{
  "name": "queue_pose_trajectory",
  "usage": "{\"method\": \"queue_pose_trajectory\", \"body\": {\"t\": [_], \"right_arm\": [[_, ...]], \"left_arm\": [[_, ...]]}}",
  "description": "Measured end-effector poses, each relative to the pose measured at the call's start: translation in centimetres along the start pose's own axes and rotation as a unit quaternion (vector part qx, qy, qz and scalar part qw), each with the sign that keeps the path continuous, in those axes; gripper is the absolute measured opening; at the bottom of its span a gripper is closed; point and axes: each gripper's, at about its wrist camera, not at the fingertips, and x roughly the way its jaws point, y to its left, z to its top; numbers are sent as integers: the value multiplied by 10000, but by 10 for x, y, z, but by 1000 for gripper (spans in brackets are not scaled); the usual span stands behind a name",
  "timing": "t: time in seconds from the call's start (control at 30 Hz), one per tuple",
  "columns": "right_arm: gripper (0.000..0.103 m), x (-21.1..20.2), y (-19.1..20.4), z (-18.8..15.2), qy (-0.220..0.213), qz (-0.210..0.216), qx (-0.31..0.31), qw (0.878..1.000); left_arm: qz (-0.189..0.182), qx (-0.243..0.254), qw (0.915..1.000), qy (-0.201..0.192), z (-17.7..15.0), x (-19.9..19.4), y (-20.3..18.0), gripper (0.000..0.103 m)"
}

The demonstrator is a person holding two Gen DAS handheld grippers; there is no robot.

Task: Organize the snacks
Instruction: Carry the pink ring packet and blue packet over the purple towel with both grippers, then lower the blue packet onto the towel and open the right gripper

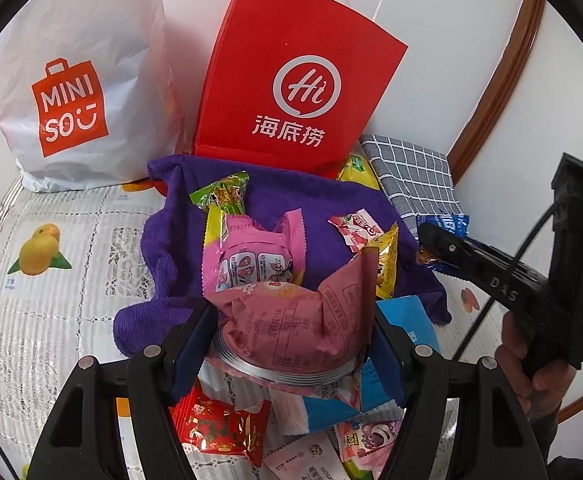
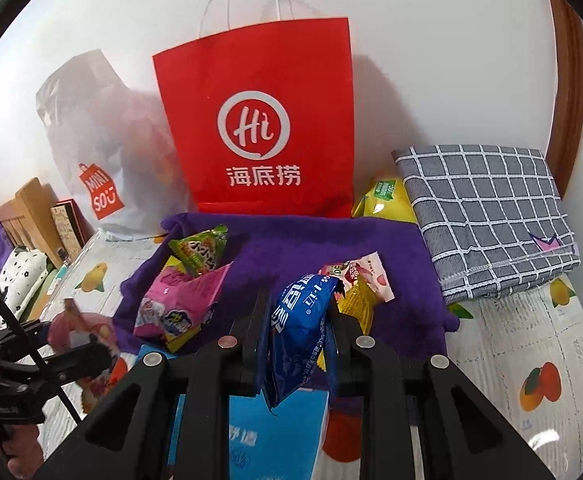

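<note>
The left gripper (image 1: 291, 344) clamps a crinkly dusty-pink snack packet (image 1: 291, 320); the right gripper (image 2: 297, 336) pinches a glossy blue packet (image 2: 299, 332).
Both hang over the fuzzy purple towel (image 2: 315, 248); at 12 o'clock stands a stiff red paper bag (image 2: 259, 120). Only the right view shows all of the folded grey checked cloth (image 2: 487, 216) at 2 o'clock.

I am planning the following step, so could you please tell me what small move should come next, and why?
Probably carry the right gripper, its jaws shut on the blue foil snack packet, forward and release it onto the purple towel, where several wrapped snacks already lie; the left gripper holds a pink wrapped cake.
</note>
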Motion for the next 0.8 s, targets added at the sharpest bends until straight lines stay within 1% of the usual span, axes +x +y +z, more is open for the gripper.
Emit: {"method": "queue_pose_trajectory", "body": {"t": [0.2,0.3,0.47,0.6,0.8], "right_arm": [[23,18,-12,-6,143,11,189,9997],[23,21,-17,-9,149,37,252,9996],[23,27,-20,-14,235,35,282,9993],[23,31,-21,-17,258,40,284,9993],[23,41,-22,-21,388,11,254,9989]], "left_arm": [[55,-89,9999,52,-2,7,4,70],[49,-142,9999,3,-2,7,5,70],[-38,-244,9996,-117,-1,2,8,70],[-141,-357,9992,-104,0,3,12,70],[-142,-400,9990,-100,-1,6,13,70]]}}
